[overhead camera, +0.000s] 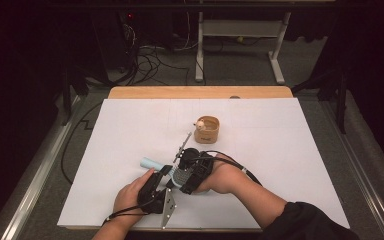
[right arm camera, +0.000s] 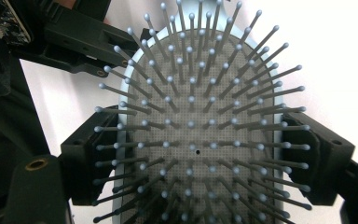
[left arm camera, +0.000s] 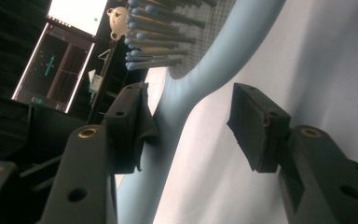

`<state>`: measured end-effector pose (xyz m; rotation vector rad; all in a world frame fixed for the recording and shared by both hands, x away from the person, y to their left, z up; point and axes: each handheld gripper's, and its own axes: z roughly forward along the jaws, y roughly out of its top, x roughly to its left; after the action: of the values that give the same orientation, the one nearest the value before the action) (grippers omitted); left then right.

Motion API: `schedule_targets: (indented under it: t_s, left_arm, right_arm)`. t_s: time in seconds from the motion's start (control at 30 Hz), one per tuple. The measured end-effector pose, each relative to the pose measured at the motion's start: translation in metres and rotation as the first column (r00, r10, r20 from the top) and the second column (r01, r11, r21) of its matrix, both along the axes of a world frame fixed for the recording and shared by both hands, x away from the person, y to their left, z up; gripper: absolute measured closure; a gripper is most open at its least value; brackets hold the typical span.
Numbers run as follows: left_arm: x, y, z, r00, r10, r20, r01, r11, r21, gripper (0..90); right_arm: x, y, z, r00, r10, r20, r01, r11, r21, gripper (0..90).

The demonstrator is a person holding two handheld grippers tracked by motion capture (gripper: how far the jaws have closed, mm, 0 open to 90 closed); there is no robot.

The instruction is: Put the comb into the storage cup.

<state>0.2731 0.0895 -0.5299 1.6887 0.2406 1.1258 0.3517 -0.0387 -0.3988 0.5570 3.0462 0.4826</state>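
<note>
While the right gripper [right arm camera: 196,154] is clamped on the hairbrush [right arm camera: 200,140] head near the cup [overhead camera: 207,129], the left gripper [left arm camera: 191,121] is spread around the handle, so the handover looks half done.

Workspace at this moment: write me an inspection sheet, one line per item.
Surface: white board on a wooden table.
Job's things: pale blue hairbrush, bristles up.
Clutter: wooden cup with a small figure; thin metal tool beside it.
Grippers: right gripper jaws clamp the brush head's sides; left gripper jaws open astride the handle.
Cables: black cable over the right hand; more on the floor.
Surroundings: dark room, desk legs, lit monitor.
</note>
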Motion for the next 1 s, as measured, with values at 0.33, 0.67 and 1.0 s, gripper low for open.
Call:
schedule_targets:
  t_s: [0.33, 0.67, 1.0]
  left_arm:
    - [-0.0017, 0.0001, 0.0, 0.9994, -0.007, 0.034, 0.006, 0.9996, 0.026, 56.2]
    - [-0.0005, 0.0003, -0.0007, 0.9992, 0.002, 0.041, -0.004, 0.9993, 0.036, 62.4]
    - [-0.001, -0.0002, -0.0022, 0.9984, 0.004, 0.056, -0.007, 0.9982, 0.06, 68.4]
  right_arm:
    - [0.0009, 0.0034, -0.0021, 0.9997, -0.022, -0.008, 0.022, 1.0, 0.008, 20.5]
    - [0.003, 0.0054, -0.0023, 0.9997, -0.02, -0.015, 0.02, 1.0, 0.01, 20.5]
    - [0.0028, 0.0057, -0.0019, 0.9998, -0.011, -0.016, 0.011, 1.0, 0.005, 20.5]
